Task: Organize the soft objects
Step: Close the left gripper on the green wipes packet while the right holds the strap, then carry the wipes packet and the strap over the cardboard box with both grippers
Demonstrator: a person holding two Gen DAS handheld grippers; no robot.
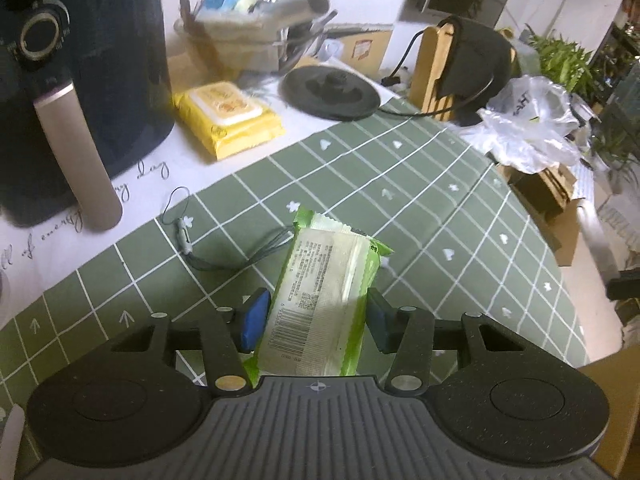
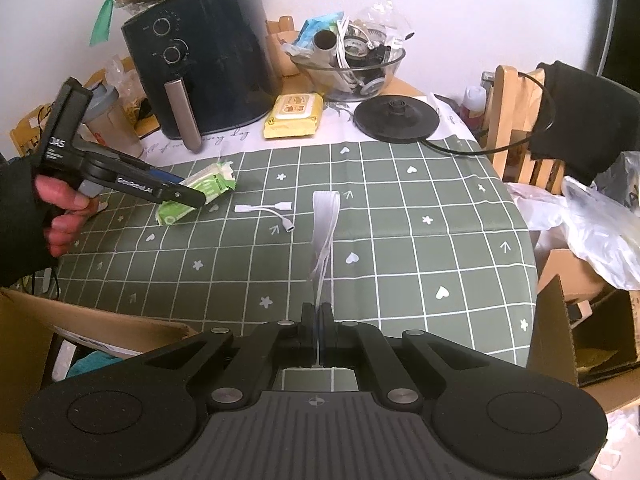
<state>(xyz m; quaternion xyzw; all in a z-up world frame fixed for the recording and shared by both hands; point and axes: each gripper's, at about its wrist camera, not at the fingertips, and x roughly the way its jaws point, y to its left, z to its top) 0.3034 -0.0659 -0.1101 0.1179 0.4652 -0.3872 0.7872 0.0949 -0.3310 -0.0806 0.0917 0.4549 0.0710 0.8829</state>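
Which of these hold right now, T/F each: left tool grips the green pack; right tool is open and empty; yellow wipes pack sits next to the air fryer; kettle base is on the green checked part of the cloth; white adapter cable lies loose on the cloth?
1. The left tool grips the green pack. True.
2. The right tool is open and empty. False: it is shut on a white strap.
3. The yellow wipes pack sits next to the air fryer. True.
4. The kettle base is on the green checked part. False: it sits on the white part of the cloth.
5. The white adapter cable lies loose on the cloth. True.
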